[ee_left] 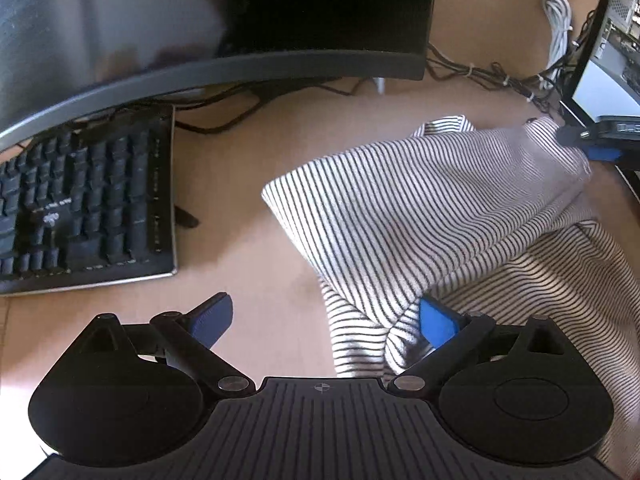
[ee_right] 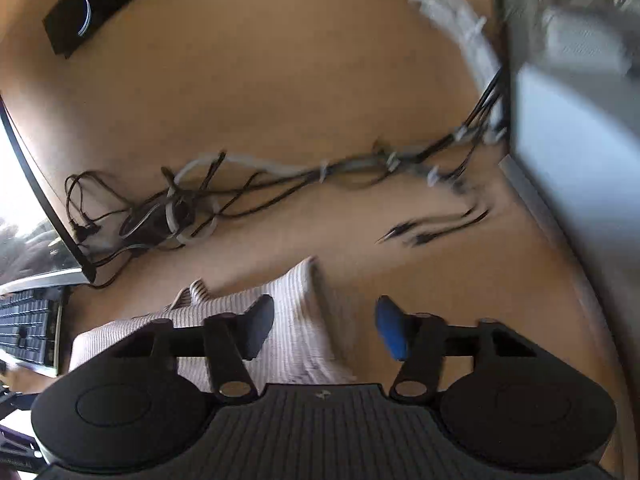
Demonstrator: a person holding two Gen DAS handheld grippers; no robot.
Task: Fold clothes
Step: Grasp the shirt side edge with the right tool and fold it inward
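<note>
Striped shirt lies bunched on the tan tabletop, right of the keyboard. Left claw stands spread wide, one blue pad touching the cloth. Right claw is parted above the shirt's edge, clamping nothing.

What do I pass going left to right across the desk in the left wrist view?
Black keyboard → bare stretch of desk → striped garment → the right gripper at the garment's far right corner, by the picture's right edge.
</note>
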